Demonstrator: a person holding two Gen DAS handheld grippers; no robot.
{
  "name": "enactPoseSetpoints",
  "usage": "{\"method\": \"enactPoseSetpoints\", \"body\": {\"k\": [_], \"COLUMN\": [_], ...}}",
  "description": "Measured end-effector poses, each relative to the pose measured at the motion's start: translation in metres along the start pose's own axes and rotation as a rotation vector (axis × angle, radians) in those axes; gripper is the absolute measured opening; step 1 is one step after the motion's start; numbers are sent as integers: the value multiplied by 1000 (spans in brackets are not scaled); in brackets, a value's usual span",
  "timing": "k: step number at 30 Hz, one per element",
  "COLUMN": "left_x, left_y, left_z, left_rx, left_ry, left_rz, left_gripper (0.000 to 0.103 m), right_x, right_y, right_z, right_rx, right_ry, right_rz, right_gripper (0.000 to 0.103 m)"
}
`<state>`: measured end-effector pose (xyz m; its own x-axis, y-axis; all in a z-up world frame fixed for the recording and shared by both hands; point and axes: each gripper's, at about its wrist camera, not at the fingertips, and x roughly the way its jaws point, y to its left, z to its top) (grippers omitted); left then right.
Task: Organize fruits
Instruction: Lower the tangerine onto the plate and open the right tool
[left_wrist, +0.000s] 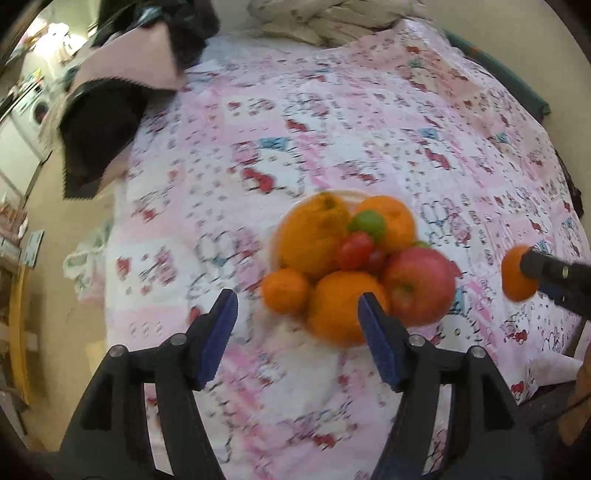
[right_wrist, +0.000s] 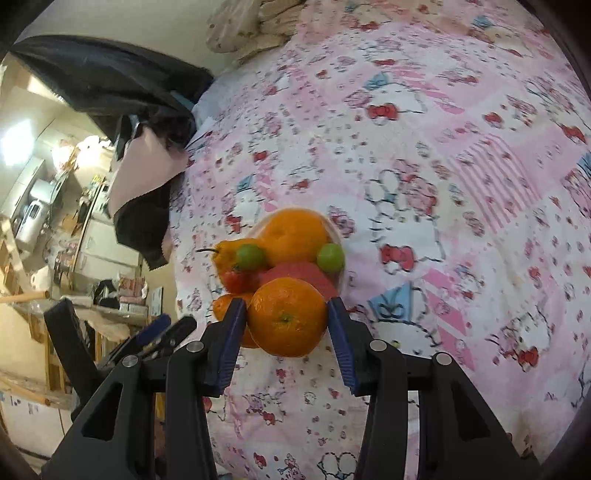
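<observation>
Left wrist view: left claw (left_wrist: 297, 314) wide apart, nothing between the blue pads, hovering over the bed (left_wrist: 369, 122) with its pink cartoon-print sheet. Just ahead sits the plate (left_wrist: 354, 195), piled with fruit: a big orange (left_wrist: 314, 236), a second orange (left_wrist: 393, 218), a green grape (left_wrist: 367, 223), cherry tomatoes (left_wrist: 354, 251), a red apple (left_wrist: 421, 286), another orange (left_wrist: 341, 306) in front, and a small mandarin (left_wrist: 285, 290) at the pile's left edge. At far right, the right claw (left_wrist: 526, 271) holds a mandarin (left_wrist: 515, 275) off to the side of the plate. Image is motion-blurred.

Right wrist view: right claw (right_wrist: 286, 326) closed narrow on the mandarin (right_wrist: 286, 315), both pads touching its sides. Plate pile directly behind it. Left claw (right_wrist: 162, 334) visible at lower left. Dark clothing (right_wrist: 107, 85) lies at the bed's far-left edge.
</observation>
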<state>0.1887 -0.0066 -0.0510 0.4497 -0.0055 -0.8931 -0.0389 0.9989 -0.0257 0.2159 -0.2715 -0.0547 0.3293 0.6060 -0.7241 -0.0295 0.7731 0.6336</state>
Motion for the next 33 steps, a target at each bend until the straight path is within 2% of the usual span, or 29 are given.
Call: {"method": "enactPoseSetpoints", "body": {"k": [4, 7, 10, 20, 24, 26, 33], "left_x": [-8, -9, -10, -24, -25, -25, -31], "left_y": [18, 24, 27, 41, 42, 41, 42], "left_z": [-9, -10, -10, -4, -3, -3, -8], "left_rx": [-57, -73, -71, -138, -142, -138, -137], "left_ry": [-30, -46, -55, -86, -88, -90, -117], "left_rz": [-14, -55, -29, -31, -34, -32, -9], "left_gripper": [64, 64, 64, 64, 64, 64, 64], "right_x": [20, 46, 74, 109, 108, 101, 67], "right_y": [27, 43, 51, 64, 64, 65, 69], "right_z": [9, 15, 20, 15, 11, 12, 7], "right_rx": [-94, -143, -149, -217, -237, -229, -238], "right_ry": [22, 54, 97, 115, 87, 60, -20], "right_rz": [-15, -31, -18, -64, -73, -59, -15], "right_gripper": [47, 47, 47, 48, 52, 61, 64]}}
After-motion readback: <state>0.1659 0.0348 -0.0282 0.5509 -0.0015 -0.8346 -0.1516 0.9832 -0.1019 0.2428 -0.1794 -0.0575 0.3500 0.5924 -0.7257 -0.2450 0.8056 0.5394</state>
